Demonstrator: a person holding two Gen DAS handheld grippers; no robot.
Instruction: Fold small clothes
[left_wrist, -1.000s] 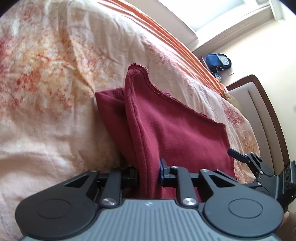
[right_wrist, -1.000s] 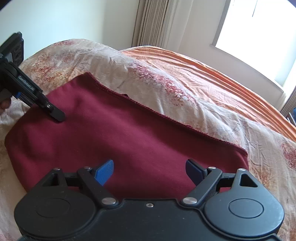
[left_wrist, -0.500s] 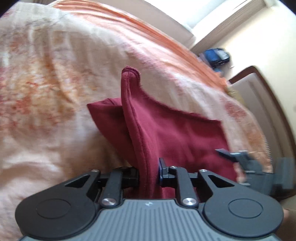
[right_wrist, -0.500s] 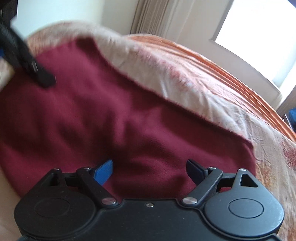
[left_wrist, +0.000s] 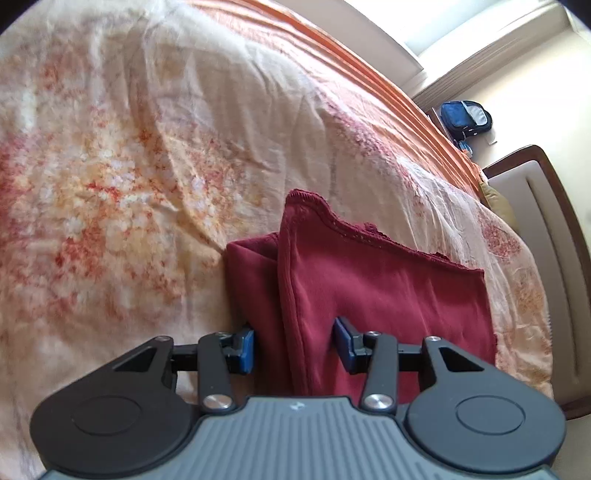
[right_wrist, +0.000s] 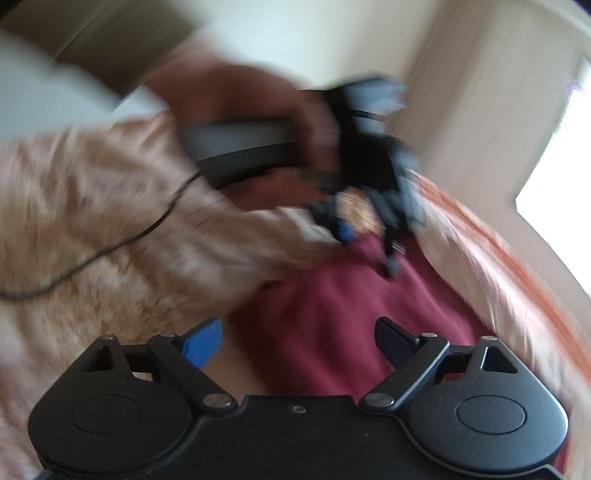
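Left gripper (left_wrist: 294, 345), lower centre, angled down; jaws just opened, pads clear of the maroon cloth (left_wrist: 369, 295) fold between them on the bedspread (left_wrist: 147, 166). Right gripper (right_wrist: 298, 341): jaws wide, empty, above the cloth.

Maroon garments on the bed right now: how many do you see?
1. The maroon cloth lies folded on the floral bedspread, its raised edge between the left gripper's just-opened jaws. Another could hide beneath it.
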